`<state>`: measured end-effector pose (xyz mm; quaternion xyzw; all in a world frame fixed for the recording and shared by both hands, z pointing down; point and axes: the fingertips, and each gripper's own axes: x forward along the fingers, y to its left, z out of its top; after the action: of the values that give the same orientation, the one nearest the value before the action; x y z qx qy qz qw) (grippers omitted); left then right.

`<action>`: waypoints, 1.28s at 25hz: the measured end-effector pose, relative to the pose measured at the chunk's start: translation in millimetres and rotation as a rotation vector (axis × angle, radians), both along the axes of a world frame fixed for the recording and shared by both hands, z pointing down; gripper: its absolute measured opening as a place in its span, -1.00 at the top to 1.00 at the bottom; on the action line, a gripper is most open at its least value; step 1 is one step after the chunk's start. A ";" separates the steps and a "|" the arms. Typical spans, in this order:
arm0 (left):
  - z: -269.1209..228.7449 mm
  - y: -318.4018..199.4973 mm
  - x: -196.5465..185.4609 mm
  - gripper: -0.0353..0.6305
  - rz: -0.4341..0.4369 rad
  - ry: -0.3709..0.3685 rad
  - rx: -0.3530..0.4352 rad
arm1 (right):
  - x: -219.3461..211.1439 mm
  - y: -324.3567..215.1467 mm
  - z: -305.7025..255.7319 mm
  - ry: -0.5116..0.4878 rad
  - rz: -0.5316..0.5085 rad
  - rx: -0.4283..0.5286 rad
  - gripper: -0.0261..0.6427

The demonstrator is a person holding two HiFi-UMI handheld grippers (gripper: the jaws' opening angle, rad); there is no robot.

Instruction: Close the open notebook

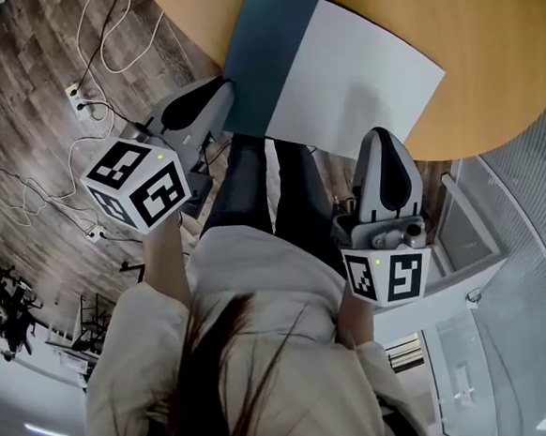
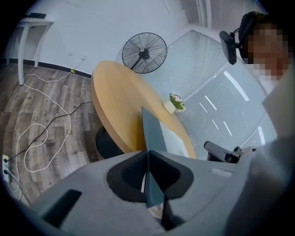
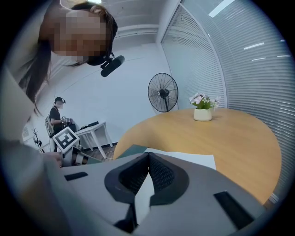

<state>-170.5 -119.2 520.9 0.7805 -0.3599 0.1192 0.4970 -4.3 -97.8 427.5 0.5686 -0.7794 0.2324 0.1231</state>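
The open notebook lies at the near edge of the round wooden table (image 1: 492, 60), its teal cover (image 1: 262, 61) to the left and its white page (image 1: 359, 83) to the right. My left gripper (image 1: 222, 91) is at the cover's near left corner. In the left gripper view my left gripper (image 2: 148, 154) is shut on the teal cover (image 2: 153, 133), which stands edge-on and tilted up off the table. My right gripper (image 1: 378, 136) is at the page's near edge; in the right gripper view my right gripper (image 3: 148, 156) is shut with the white page (image 3: 184, 158) running between its jaws.
A small pot of flowers (image 3: 203, 110) stands at the table's far side. A black fan (image 2: 144, 52) stands on the floor beyond the table. White cables (image 1: 99, 39) lie on the wood floor to the left. A person (image 3: 57, 115) stands by a white table (image 3: 92, 131) at the back.
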 end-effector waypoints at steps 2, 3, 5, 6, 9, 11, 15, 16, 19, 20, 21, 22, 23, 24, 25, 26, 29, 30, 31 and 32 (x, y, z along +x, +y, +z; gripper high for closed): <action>-5.1 0.6 0.1 0.80 -0.008 -0.020 0.012 | 3.5 -1.4 0.2 -0.005 0.008 0.005 0.92; -7.5 1.8 0.3 0.80 -0.011 -0.029 0.017 | 5.2 -0.9 0.6 -0.008 0.011 0.007 0.92; -12.5 4.7 0.8 0.81 -0.018 -0.043 0.023 | 8.8 0.9 1.6 -0.015 0.014 0.009 0.91; -15.2 5.9 0.8 0.81 -0.022 -0.050 0.025 | 10.8 1.6 1.8 -0.019 0.015 0.010 0.91; -26.2 9.2 3.0 0.82 -0.038 -0.070 0.035 | 19.5 4.1 -1.6 -0.028 0.020 0.018 0.92; -35.4 11.5 6.1 0.82 -0.048 -0.087 0.043 | 27.4 6.4 -6.5 -0.033 0.027 0.029 0.91; -50.8 13.3 9.8 0.82 -0.058 -0.114 0.074 | 37.1 9.8 -12.8 -0.049 0.038 0.044 0.91; -54.0 13.0 10.2 0.82 -0.060 -0.125 0.083 | 38.6 10.3 -13.7 -0.051 0.039 0.046 0.91; -63.4 12.8 15.2 0.82 -0.061 -0.159 0.110 | 46.9 12.9 -17.6 -0.054 0.044 0.055 0.91; -66.7 13.2 17.8 0.82 -0.062 -0.166 0.118 | 50.5 14.4 -19.0 -0.056 0.045 0.059 0.91; -70.0 13.8 20.4 0.82 -0.063 -0.170 0.124 | 53.9 16.1 -20.2 -0.058 0.046 0.062 0.92; -73.4 14.4 22.9 0.82 -0.064 -0.171 0.130 | 57.0 17.7 -21.4 -0.060 0.047 0.065 0.91; -77.0 15.2 25.4 0.82 -0.066 -0.171 0.136 | 59.8 19.0 -22.9 -0.062 0.048 0.068 0.92; -81.0 16.0 28.0 0.82 -0.066 -0.172 0.142 | 62.4 20.0 -24.9 -0.064 0.048 0.071 0.92; -85.0 17.0 30.9 0.82 -0.067 -0.173 0.149 | 65.0 20.9 -27.2 -0.067 0.048 0.076 0.92; -88.7 18.0 34.0 0.82 -0.066 -0.175 0.155 | 67.7 21.6 -29.4 -0.070 0.047 0.081 0.91; -95.7 19.0 42.6 0.82 -0.066 -0.183 0.173 | 75.9 22.6 -32.9 -0.076 0.044 0.095 0.92; -97.4 19.0 45.0 0.82 -0.066 -0.185 0.178 | 78.3 22.9 -33.6 -0.077 0.044 0.099 0.91; -99.6 19.2 47.4 0.82 -0.067 -0.187 0.184 | 80.7 23.5 -34.5 -0.079 0.043 0.102 0.91; -102.1 19.7 50.1 0.82 -0.069 -0.188 0.189 | 83.1 24.5 -35.7 -0.081 0.042 0.105 0.91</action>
<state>-120.4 -99.5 418.7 0.7964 -0.4411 0.1401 0.3892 78.8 -73.2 391.8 0.5805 -0.7830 0.2163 0.0566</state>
